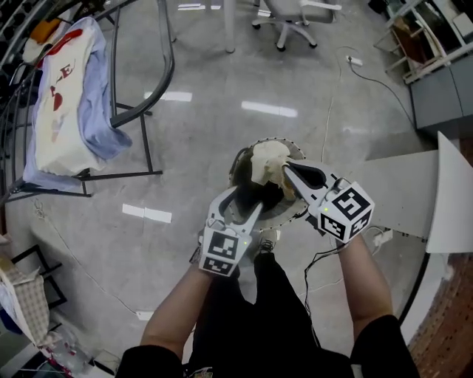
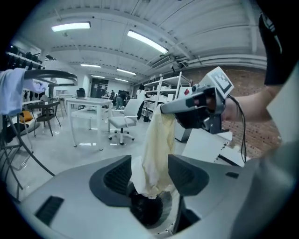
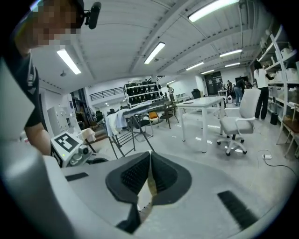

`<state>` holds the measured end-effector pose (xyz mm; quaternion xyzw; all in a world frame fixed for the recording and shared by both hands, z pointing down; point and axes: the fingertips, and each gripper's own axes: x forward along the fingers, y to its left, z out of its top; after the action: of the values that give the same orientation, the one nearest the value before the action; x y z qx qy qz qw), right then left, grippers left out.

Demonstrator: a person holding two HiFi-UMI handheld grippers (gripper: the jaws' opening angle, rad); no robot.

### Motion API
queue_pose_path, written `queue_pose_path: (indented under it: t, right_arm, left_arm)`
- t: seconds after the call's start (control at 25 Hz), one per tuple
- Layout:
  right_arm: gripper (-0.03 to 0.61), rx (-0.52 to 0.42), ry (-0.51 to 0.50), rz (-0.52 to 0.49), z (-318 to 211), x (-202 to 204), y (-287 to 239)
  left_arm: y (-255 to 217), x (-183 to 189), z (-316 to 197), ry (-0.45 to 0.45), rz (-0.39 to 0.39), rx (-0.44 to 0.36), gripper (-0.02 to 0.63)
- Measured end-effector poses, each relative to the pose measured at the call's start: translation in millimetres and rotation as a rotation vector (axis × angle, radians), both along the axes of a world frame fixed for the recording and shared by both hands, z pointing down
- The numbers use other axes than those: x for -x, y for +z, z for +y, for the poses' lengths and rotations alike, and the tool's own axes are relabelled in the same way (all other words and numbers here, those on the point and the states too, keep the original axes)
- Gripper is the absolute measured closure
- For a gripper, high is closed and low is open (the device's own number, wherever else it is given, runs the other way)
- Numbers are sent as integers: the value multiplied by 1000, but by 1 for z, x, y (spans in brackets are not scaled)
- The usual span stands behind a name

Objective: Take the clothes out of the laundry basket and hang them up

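Note:
A cream garment [image 1: 267,164] hangs over the round dark laundry basket [image 1: 294,212] on the floor below. My right gripper [image 1: 288,170] is shut on the garment's top edge, and in the right gripper view only a thin strip of cream cloth [image 3: 150,183] shows between the pressed pads. In the left gripper view the garment [image 2: 156,144] drapes down from the right gripper [image 2: 164,108] into the gap of my left gripper [image 2: 149,173]. The left jaws stand wide, and the pads do not pinch the cloth. The basket [image 2: 147,210] lies dark beneath them.
A metal drying rack [image 1: 140,103] stands at the upper left, carrying a white shirt with red print [image 1: 65,96] and a blue cloth [image 1: 96,122]. An office chair [image 1: 292,18] is at the top. A white panel [image 1: 436,192] and a floor cable [image 1: 332,103] lie to the right.

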<state>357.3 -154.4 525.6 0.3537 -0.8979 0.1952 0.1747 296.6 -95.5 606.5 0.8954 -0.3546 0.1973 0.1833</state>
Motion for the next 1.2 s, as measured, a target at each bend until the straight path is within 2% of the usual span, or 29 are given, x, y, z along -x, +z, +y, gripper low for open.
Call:
queue_pose_path:
  t: [0.2, 0.4, 0.64, 0.8, 0.92, 1.08, 1.2]
  right_arm:
    - [569, -81, 22, -14, -7, -2, -81]
    - [569, -167, 1, -2, -3, 16, -149]
    - [569, -265, -49, 17, 10, 43, -220]
    - [569, -331, -55, -5, 18, 50, -263]
    - [569, -365, -56, -18, 25, 47, -289]
    - [569, -412, -47, -19, 35, 45, -317]
    - [569, -449, -30, 0, 42, 40, -336]
  left_arm:
    - [-48, -12, 5, 58, 15, -47, 383]
    - [-89, -29, 12, 112, 15, -98, 357]
    - [-116, -20, 1, 54, -41, -153, 345]
    - [-118, -1, -8, 30, -66, -150, 347]
    - [-120, 0, -10, 34, -81, -156, 348]
    - [-117, 1, -12, 28, -123, -163, 461]
    - [-120, 10, -13, -4, -128, -172, 545]
